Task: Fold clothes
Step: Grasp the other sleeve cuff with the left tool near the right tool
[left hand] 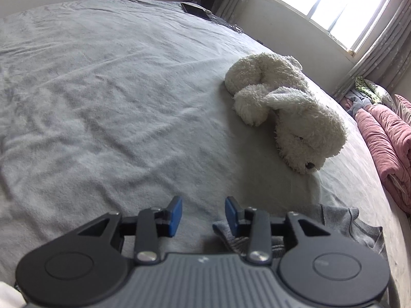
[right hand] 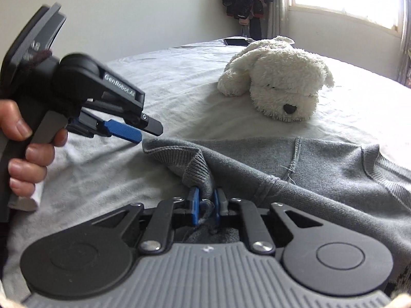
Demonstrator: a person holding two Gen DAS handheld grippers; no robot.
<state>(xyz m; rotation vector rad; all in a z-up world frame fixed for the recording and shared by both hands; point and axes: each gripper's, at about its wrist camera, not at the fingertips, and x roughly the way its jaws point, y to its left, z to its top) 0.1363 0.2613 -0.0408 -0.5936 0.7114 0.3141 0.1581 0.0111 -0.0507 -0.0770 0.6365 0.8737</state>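
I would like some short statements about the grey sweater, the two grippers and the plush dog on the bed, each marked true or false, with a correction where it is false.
1. The right gripper is shut on a bunched part of the grey sweater. True.
2. The left gripper holds the sweater too. False: its jaws stand open with nothing between them, above the grey sheet.
3. The white plush dog lies on top of the sweater. False: it lies on the sheet beyond the sweater, apart from it.
4. A folded pink blanket lies at the edge of the bed in the left wrist view. True.
5. The sweater is already folded neatly. False: it lies spread and rumpled.
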